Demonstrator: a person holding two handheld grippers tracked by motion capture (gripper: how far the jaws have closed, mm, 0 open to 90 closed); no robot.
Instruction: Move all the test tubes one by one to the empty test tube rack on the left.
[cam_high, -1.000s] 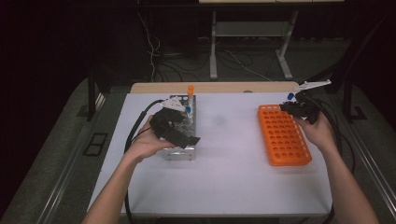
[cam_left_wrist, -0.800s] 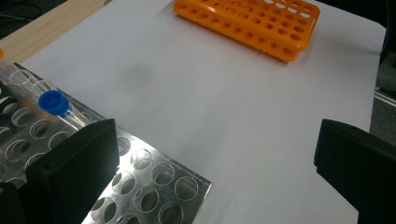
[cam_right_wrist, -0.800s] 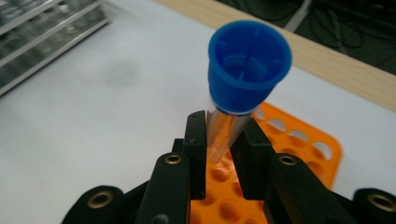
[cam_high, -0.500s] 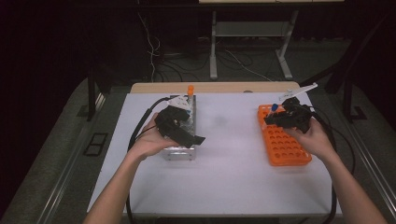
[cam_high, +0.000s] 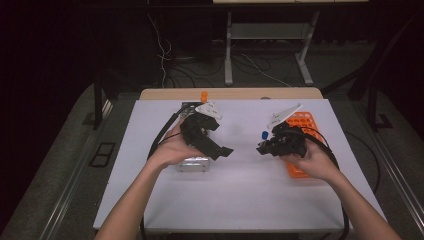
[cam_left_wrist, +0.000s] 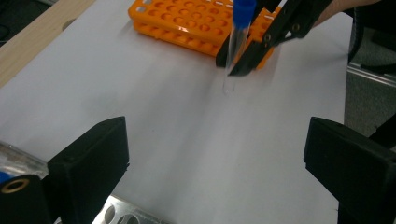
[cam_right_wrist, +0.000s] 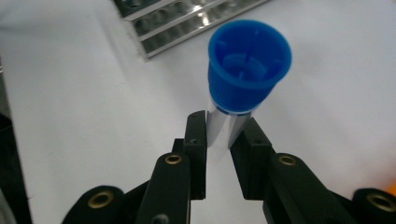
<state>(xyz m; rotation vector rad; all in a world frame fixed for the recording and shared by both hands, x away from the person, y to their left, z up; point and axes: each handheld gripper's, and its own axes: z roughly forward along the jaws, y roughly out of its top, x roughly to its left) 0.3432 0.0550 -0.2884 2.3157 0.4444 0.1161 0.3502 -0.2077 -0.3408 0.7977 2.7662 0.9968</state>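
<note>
From above, the right gripper (cam_high: 264, 146) holds a clear tube with a blue cap (cam_high: 264, 135) over the white table (cam_high: 240, 200), between the orange rack (cam_high: 303, 121) at its right and the metal rack (cam_high: 192, 164) under the left gripper (cam_high: 225, 151), whose jaws stand spread; an orange-capped tube (cam_high: 204, 95) rises at the metal rack's far end. The left gripper view looks between its own wide-open jaws at the tube (cam_left_wrist: 235, 44), upright, pinched by the right gripper (cam_left_wrist: 240, 63) in front of the orange rack (cam_left_wrist: 187, 21), its foot clear of the table (cam_left_wrist: 163, 126). In the right gripper view the jaws pinch the tube (cam_right_wrist: 243, 70) just under its ribbed blue cap, with the metal rack (cam_right_wrist: 173, 23) beyond.
</note>
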